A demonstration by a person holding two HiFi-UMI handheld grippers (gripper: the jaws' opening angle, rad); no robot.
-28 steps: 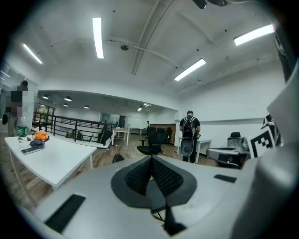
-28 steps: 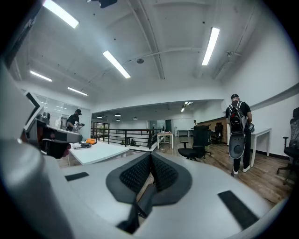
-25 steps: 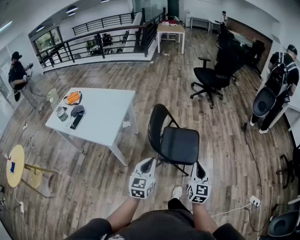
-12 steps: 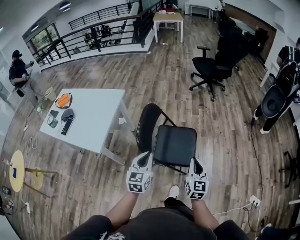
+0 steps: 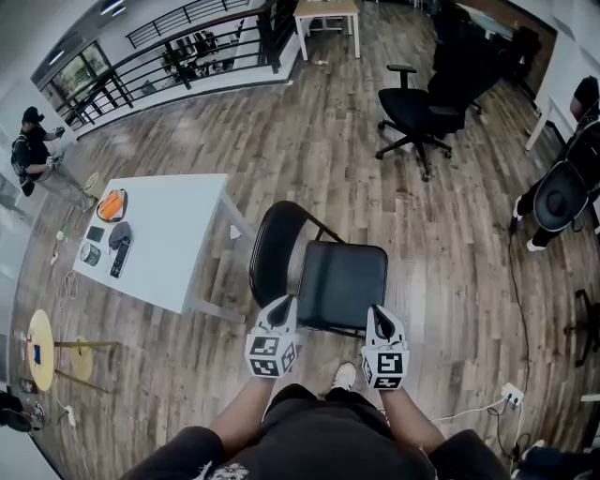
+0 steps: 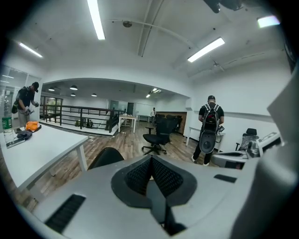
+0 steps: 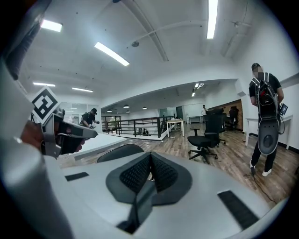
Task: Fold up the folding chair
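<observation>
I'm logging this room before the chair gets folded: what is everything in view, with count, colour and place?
folding chair: one, black, unfolded, centre, ahead of both grippers
table: one, white, left of the chair, small items on it
office chair: one, black, upper right
small table: one, wooden top, far end
railing: one, black, upper left
round stand: one, yellow, lower left
people: two, dark clothes, far left and far right
left gripper: one, white, shut, empty
right gripper: one, white, shut, empty
</observation>
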